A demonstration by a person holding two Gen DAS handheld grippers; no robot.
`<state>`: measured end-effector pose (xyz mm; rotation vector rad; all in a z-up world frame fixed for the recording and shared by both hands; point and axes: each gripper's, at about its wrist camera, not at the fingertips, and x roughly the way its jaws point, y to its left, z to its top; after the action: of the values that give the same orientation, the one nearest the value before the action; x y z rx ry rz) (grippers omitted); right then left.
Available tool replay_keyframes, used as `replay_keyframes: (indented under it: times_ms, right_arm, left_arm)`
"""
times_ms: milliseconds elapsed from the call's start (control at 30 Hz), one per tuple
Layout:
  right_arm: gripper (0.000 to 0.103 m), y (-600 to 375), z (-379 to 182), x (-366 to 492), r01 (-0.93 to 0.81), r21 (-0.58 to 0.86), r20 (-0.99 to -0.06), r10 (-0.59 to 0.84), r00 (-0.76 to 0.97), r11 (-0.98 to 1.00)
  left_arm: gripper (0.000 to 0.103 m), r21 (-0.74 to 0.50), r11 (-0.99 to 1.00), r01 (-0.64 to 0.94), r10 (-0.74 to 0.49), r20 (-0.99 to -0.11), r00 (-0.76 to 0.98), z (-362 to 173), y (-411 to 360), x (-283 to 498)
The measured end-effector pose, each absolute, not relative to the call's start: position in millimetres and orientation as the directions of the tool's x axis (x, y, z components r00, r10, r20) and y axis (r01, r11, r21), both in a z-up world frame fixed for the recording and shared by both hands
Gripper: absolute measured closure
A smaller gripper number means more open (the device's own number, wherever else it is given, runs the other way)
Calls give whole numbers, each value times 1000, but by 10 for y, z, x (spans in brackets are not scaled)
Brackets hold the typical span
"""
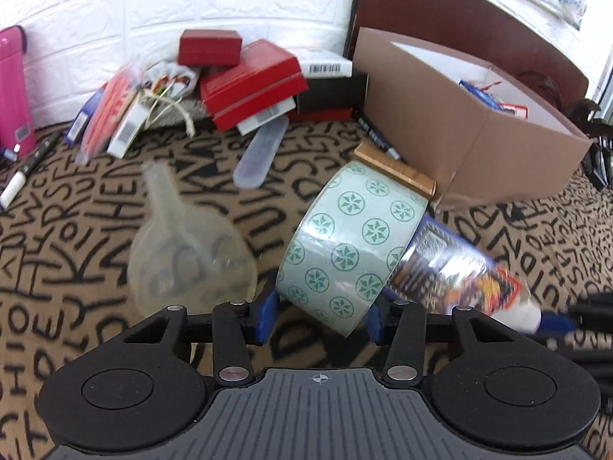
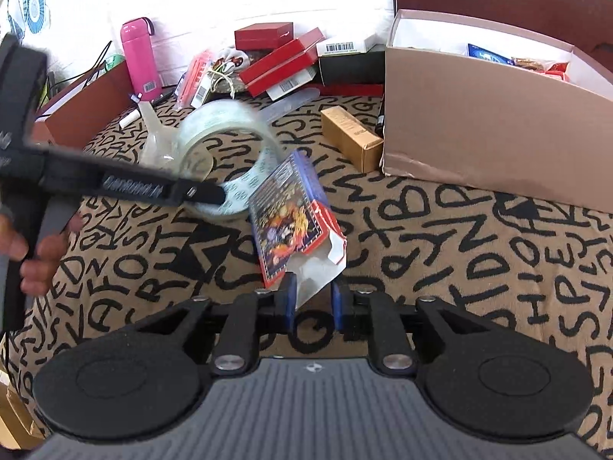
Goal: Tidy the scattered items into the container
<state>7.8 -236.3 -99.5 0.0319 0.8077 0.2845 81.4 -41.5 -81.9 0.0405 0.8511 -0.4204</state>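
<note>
Two grippers each hold one item above the letter-printed cloth [image 2: 479, 253]. The left gripper [image 1: 320, 316] has its jaws closed on a patterned tape roll [image 1: 352, 245]. The right gripper [image 2: 312, 304] pinches the open flap of a colourful card box [image 2: 291, 218]. Both items are near the brown cardboard container [image 2: 482, 122].

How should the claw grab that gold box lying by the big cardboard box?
Grip the gold box across its narrow width, near the middle, coming down from above. It lies flat on the patterned cloth, long and slim, with the cardboard box crowding its right side.
</note>
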Motion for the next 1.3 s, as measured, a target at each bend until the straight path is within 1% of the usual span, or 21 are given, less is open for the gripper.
replay_keyframes:
  times_ms: [33, 67, 100, 167, 233, 367, 433, 500, 567, 600, 633, 667, 767, 800, 900, 967, 1000, 1033, 1067, 1200, 1300]
  right_arm:
    - [55, -2365, -993, 78, -236, 134, -704, 260, 661, 962]
    - [45, -2363, -987, 78, -232, 125, -699, 252, 669, 965]
    - [32, -2358, -981, 71, -228, 107, -694, 237, 680, 968]
    - [31, -2341, -984, 77, -233, 77, -692, 220, 688, 969]
    - [31, -2321, -986, 98, -240, 74, -695, 223, 683, 968]
    - [30, -2239, -947, 71, -282, 65, -686, 248, 684, 957]
    - [24, -2196, -909, 50, -287, 35, -684, 232, 692, 957]
    - [22, -2167, -865, 23, -283, -2, -681, 205, 703, 959]
    - [20, -2163, -825, -6, -270, -42, -679, 171, 714, 962]
    - [20, -2172, -808, -23, -262, -57, -677, 155, 719, 963]
    - [20, -2194, -791, -41, -256, -56, -675, 152, 722, 965]
    - [19, -2225, -777, -55, -255, -37, -674, 164, 720, 966]
    - [17, -2270, -792, -28, -266, 75, -682, 244, 690, 961]
    - [17, -2236, -825, 2, -267, 89, -692, 252, 676, 960]
    - [17, -2034, -938, 68, -300, 58, -715, 249, 653, 952]
    - [18, -1923, -1033, 119, -309, 57, -724, 252, 643, 949]
    - [21, -1889, -1084, 147, -311, 62, -728, 256, 636, 948]
    - [31, -1872, -1134, 176, -307, 64, -735, 253, 629, 950]
    - [33, -1871, -1170, 191, -298, 59, -740, 242, 628, 953]
    - [34, -1997, -1144, 157, -271, 56, -741, 222, 634, 961]
    - [33, -2118, -1132, 140, -252, 85, -742, 230, 630, 964]
  left_arm:
    - [54, -128, 917, 378, -343, -737, 582, -816, -399, 764]
    - [45, -124, 917, 378, -341, -736, 584, -814, -383, 728]
    - [43, -118, 920, 374, -334, -733, 592, -811, -371, 701]
    - [33, -103, 929, 355, -315, -723, 615, -786, -362, 690]
    - [30, -114, 931, 348, -319, -715, 621, -760, -362, 736]
    - [28, -119, 928, 354, -330, -706, 627, -727, -417, 802]
    - [30, -118, 924, 363, -335, -707, 623, -724, -435, 810]
    - [34, -123, 921, 370, -342, -711, 615, -727, -430, 810]
    - [42, -129, 919, 372, -347, -712, 610, -729, -418, 801]
    - [42, -132, 920, 369, -347, -712, 611, -726, -409, 796]
    - [42, -131, 922, 365, -344, -711, 613, -723, -402, 788]
    - [39, -132, 923, 361, -342, -710, 615, -717, -394, 778]
    - [38, -136, 926, 353, -340, -709, 618, -707, -399, 766]
    - [38, -135, 927, 351, -338, -710, 618, -707, -411, 769]
    - [39, -137, 928, 347, -335, -716, 613, -705, -419, 762]
    - [50, -135, 929, 344, -330, -721, 610, -708, -409, 749]
    - [50, -137, 929, 344, -331, -722, 608, -711, -399, 738]
    - [52, -141, 929, 343, -333, -724, 605, -715, -386, 729]
    - [52, -144, 928, 343, -335, -726, 601, -720, -373, 719]
    - [52, -156, 930, 332, -335, -730, 595, -745, -338, 712]
    - [45, -166, 935, 313, -329, -734, 594, -786, -357, 749]
